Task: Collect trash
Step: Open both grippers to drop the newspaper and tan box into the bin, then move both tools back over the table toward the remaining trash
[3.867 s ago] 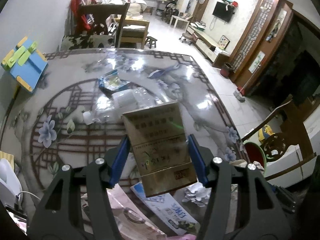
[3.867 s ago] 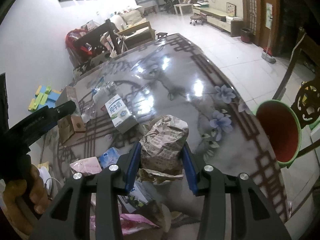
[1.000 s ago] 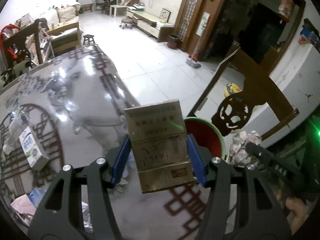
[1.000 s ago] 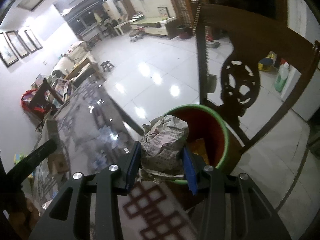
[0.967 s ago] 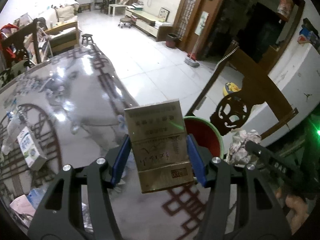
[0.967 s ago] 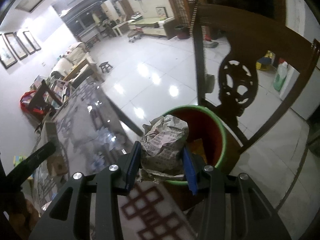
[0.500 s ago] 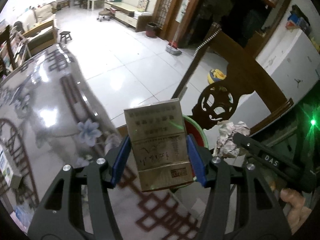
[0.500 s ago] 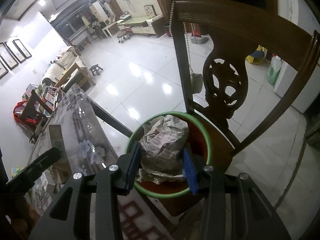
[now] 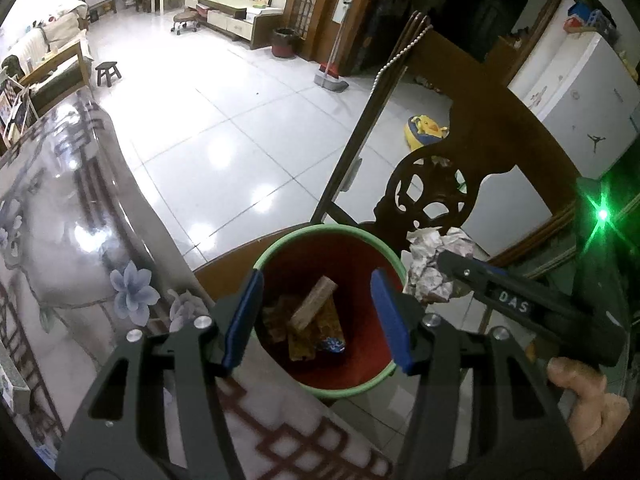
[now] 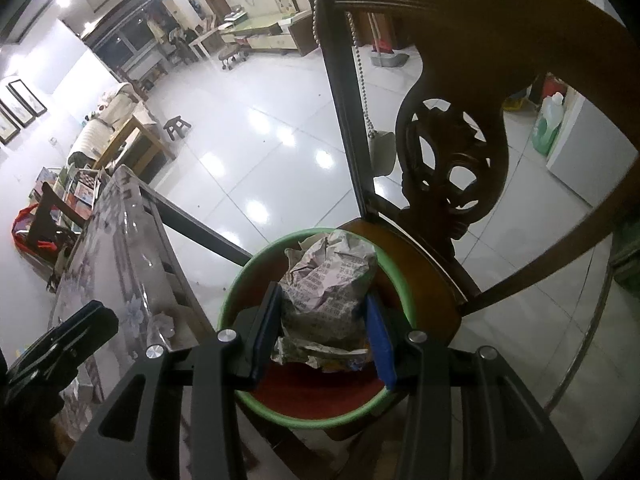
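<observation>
The bin is carried on a chair seat, just beside the floral counter.

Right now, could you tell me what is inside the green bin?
The bin holds a gold box on brown wrappers. Its near floor is hidden behind the left tool.

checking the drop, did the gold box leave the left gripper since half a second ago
Yes. The left gripper is open and empty, and the gold box now lies down inside the green bin, below where the gripper held it above the rim.
</observation>
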Available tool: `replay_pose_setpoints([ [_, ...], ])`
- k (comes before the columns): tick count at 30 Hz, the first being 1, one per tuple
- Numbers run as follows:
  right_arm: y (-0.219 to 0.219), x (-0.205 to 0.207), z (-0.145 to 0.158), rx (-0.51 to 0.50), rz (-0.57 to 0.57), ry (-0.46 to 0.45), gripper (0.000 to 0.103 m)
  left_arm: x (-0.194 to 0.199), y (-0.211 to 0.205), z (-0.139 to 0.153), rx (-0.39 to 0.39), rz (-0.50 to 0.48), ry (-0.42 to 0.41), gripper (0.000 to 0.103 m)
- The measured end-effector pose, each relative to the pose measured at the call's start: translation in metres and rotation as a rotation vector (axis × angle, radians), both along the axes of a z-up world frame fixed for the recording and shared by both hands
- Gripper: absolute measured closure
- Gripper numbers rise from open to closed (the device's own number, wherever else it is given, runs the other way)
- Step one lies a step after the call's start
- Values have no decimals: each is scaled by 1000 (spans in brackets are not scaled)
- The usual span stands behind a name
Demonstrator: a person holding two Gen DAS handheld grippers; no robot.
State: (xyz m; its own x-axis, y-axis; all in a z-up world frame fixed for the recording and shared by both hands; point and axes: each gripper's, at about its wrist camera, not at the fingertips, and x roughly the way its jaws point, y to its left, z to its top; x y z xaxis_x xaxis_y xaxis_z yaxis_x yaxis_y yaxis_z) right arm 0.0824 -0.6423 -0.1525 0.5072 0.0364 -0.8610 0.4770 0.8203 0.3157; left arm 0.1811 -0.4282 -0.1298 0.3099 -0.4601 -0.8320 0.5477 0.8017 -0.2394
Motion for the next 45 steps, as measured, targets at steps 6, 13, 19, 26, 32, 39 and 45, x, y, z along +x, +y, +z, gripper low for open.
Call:
replay_pose_setpoints([
  [6, 3, -1, -3, 23, -15, 13, 55, 5, 7, 1, -10, 22, 4, 35],
  [13, 9, -17, 15, -8, -34, -21, 47, -7, 27, 17, -26, 55, -25, 31],
  [19, 25, -34, 42, -45, -29, -69, 47, -34, 61, 37, -36, 89, -78, 30],
  [26, 68, -47, 60, -65, 21, -105, 47, -61, 116, 58, -51, 164, -131, 29],
  [32, 124, -45, 63, -73, 99, -112, 47, -77, 171, 61, -49, 245, -141, 28],
  [39, 211, -31, 64, -67, 240, -125, 47, -96, 281, 51, 10, 439, -123, 28],
  [45, 299, -20, 62, -54, 391, -128, 47, -119, 392, 32, 65, 646, -61, 28],
])
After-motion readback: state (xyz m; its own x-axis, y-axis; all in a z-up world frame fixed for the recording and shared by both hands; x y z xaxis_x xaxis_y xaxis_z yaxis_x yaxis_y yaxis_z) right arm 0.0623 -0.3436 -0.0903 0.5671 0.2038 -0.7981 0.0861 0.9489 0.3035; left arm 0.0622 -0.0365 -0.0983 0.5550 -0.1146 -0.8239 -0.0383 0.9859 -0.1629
